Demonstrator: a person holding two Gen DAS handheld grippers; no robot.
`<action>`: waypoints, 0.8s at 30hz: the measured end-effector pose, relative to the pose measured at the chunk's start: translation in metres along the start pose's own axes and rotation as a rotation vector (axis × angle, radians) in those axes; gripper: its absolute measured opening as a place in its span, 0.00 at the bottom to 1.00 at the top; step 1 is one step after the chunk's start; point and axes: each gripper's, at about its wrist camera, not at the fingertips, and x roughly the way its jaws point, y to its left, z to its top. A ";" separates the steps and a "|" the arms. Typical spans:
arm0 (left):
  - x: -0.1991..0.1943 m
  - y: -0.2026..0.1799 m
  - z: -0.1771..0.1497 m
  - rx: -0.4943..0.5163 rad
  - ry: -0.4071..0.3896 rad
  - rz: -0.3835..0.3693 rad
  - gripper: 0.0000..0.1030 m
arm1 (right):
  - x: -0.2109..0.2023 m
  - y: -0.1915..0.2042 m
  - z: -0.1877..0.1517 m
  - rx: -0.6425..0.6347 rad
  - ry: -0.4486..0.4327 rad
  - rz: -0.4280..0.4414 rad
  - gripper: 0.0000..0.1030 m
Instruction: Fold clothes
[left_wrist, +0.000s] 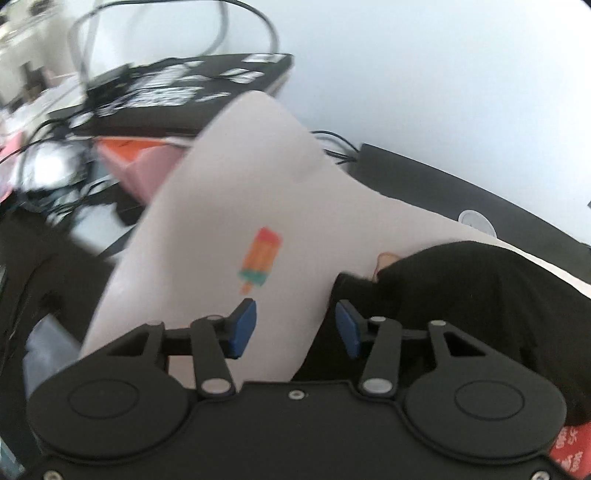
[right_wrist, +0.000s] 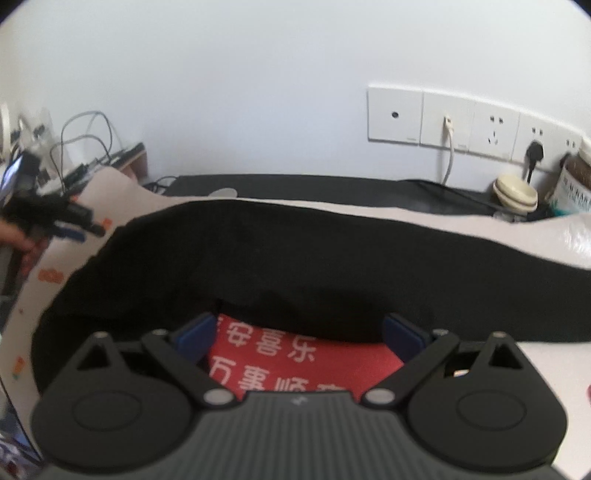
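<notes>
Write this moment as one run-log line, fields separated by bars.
left gripper: open above pale cloth | right gripper: open over red cloth | black garment: spread flat

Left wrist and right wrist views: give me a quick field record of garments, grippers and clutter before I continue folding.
black garment: spread across the surface, in front of both grippers
pale cloth with popsicle print: under the black garment, extends left
red cloth with white characters: between right gripper's fingers, untouched
left gripper: open, over pale cloth
right gripper: open wide
clutter: cables at left; wall sockets behind
</notes>
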 end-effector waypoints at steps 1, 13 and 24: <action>0.007 -0.006 0.001 0.030 0.002 0.000 0.45 | 0.001 0.004 0.000 -0.004 0.000 -0.024 0.94; 0.032 -0.025 -0.002 0.180 -0.031 -0.100 0.17 | -0.016 0.054 0.012 0.075 -0.061 -0.177 0.94; 0.022 0.026 0.019 0.185 -0.074 -0.187 0.04 | -0.012 0.072 0.048 0.024 -0.098 -0.204 0.94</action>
